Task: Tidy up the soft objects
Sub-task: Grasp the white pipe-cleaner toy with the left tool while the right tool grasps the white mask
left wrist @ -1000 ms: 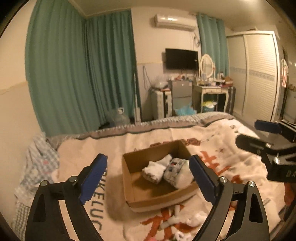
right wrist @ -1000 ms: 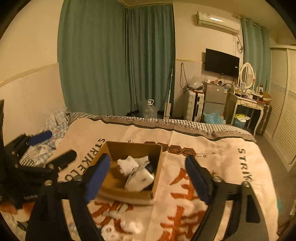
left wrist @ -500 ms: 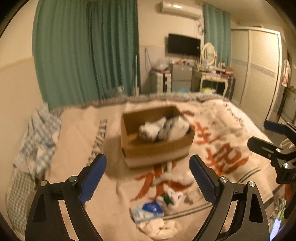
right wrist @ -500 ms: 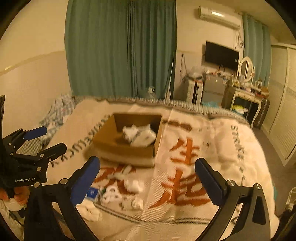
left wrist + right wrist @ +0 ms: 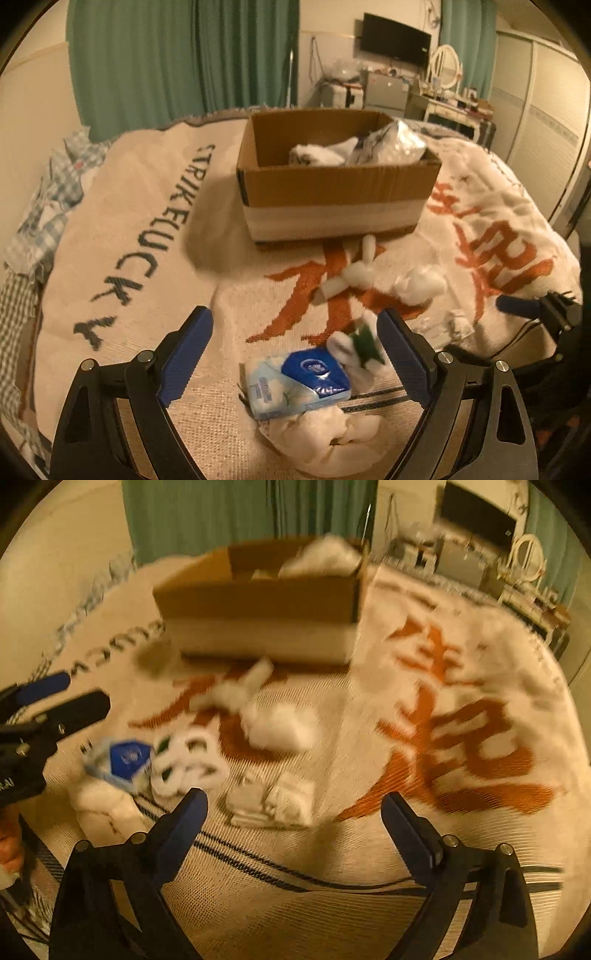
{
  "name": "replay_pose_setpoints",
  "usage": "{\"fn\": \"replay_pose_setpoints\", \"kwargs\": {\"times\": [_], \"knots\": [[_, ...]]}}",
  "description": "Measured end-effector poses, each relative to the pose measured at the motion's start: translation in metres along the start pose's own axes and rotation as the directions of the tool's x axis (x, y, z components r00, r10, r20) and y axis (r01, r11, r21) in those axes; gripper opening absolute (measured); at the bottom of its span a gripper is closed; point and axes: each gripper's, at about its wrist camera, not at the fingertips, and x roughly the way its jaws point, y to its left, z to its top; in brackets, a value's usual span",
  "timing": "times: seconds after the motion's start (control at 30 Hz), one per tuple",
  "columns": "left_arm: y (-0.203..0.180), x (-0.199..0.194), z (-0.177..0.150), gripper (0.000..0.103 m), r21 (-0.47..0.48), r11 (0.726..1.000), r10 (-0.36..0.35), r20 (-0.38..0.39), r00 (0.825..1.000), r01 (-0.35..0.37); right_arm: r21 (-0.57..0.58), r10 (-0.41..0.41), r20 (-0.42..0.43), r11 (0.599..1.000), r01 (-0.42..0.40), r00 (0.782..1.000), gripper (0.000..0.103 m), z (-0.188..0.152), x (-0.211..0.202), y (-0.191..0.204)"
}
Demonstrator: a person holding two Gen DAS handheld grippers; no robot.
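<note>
Left wrist: tissue pack (image 5: 299, 382) lies before cardboard box (image 5: 332, 192).

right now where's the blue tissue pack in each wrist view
Left wrist view: the blue tissue pack lies low at centre, between the open fingers of the left gripper.
Right wrist view: the pack lies at lower left, blurred, left of the right gripper.
Shared landmark: the cardboard box on the blanket behind the pack.
</note>
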Motion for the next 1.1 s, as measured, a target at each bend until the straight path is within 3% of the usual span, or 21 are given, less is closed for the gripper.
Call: {"fn": "replay_pose_setpoints", "kwargs": {"times": [0.1,0.27,0.3,0.43,0.6,0.77,0.83,0.97,1.1], "knots": [[0.002,0.011,-0.005,0.091,-0.006,1.0,-0.014,-0.032,0.999,0.013,-0.031,-0.035,-0.043,0.999,0.033,0.998,0.094,-0.003,0.014,0.007],[0.0,0.023,-0.013,0.09,0.01,1.0,-0.017,-0.077,0.997,0.018,-0.044,-0.063,-0.076,0.997,0.06,0.995,0.069,-0.007,0.023,0.008],[-0.002,0.024,-0.014,0.09,0.016,1.0,-0.022,-0.084,0.996,0.023,-0.04,-0.07,-0.071,0.997,0.067,0.995,0.056,-0.007,0.021,0.007],[-0.009,0.021,-0.017,0.09,0.041,0.998,-0.047,-0.117,0.992,0.052,0.024,-0.019,-0.017,1.0,0.02,1.0,0.053,-0.001,0.002,-0.006],[-0.026,0.018,-0.018,0.09,0.07,0.992,-0.092,-0.131,0.987,0.102,0.064,-0.043,0.064,0.997,0.039,0.997,0.053,0.008,-0.028,-0.024],[-0.039,0.033,-0.016,0.09,0.068,0.99,-0.108,-0.168,0.98,0.121,0.089,-0.021,0.055,0.996,0.016,0.998,0.053,0.009,-0.024,-0.033],[-0.042,0.04,-0.014,0.08,0.062,0.99,-0.115,-0.18,0.977,0.128,0.088,-0.016,0.05,0.996,0.012,0.999,0.053,0.008,-0.021,-0.032],[-0.048,0.059,-0.016,0.078,0.075,0.987,-0.122,-0.215,0.969,0.141,0.082,-0.006,0.041,0.997,0.002,0.999,0.053,0.006,-0.017,-0.03],[-0.053,0.072,-0.021,0.068,0.108,0.986,-0.102,-0.23,0.968,0.129,0.081,0.005,0.027,0.997,-0.007,1.0,0.053,0.005,-0.011,-0.03]]}}
